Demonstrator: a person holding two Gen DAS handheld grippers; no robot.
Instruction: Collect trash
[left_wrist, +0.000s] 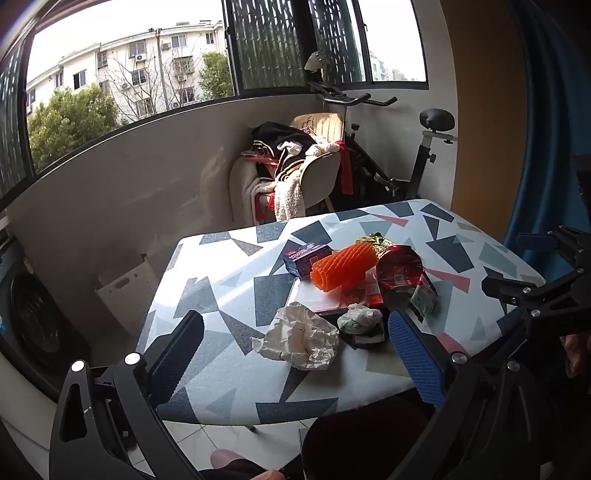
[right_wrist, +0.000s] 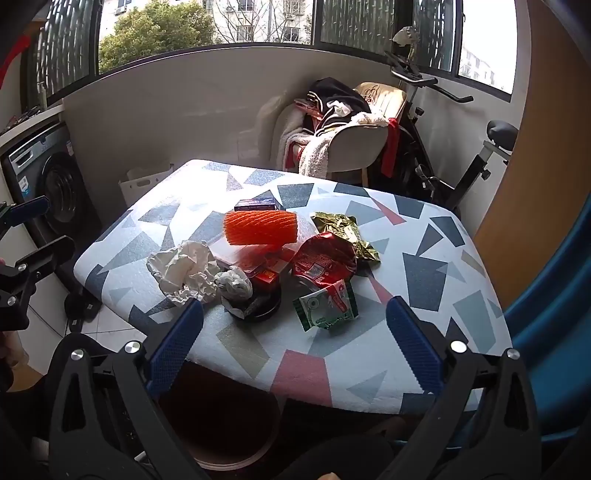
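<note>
Crumpled paper (left_wrist: 301, 338), an orange foam net (right_wrist: 260, 227) and wrappers (right_wrist: 325, 262) are heaped mid-desk (right_wrist: 424, 277). Both the left gripper (left_wrist: 295, 354) and right gripper (right_wrist: 295, 336) are held short of the heap, jaws wide, nothing gripped.

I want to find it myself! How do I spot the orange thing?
Look at the patterned table and the trash heaped on it. At the back of the heap, before a small blue box, lies the net tube: the only bright orange piece, covered in mesh.
</note>
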